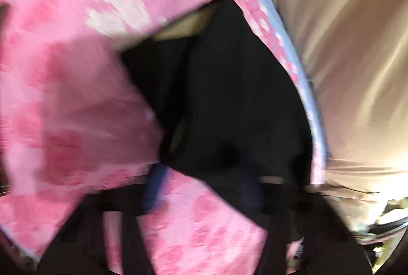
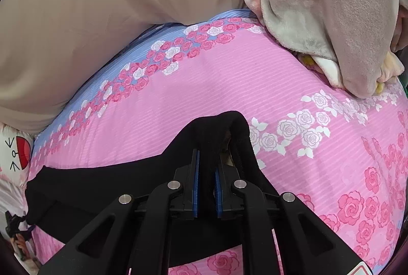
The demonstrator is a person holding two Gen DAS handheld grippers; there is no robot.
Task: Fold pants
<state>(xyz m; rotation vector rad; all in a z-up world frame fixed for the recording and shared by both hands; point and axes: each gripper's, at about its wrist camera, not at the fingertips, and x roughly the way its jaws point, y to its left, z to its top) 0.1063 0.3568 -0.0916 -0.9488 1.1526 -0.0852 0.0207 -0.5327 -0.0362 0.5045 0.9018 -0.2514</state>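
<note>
The black pants (image 2: 107,185) lie on a pink rose-print bedsheet (image 2: 204,86). My right gripper (image 2: 206,170) is shut on a bunched edge of the pants, which rises in a fold above its blue pads (image 2: 195,180). In the blurred left wrist view the pants (image 1: 224,96) hang as a dark mass in front of the camera. My left gripper (image 1: 201,188) has its blue fingers (image 1: 153,190) at the lower edge of the black cloth. The blur hides whether it grips the cloth.
A beige wall or headboard (image 2: 89,7) runs along the bed's far side. A grey plush blanket (image 2: 331,20) is piled at the back right. A white cartoon-print pillow (image 2: 15,150) sits at the left edge. The sheet has a blue border (image 2: 158,35).
</note>
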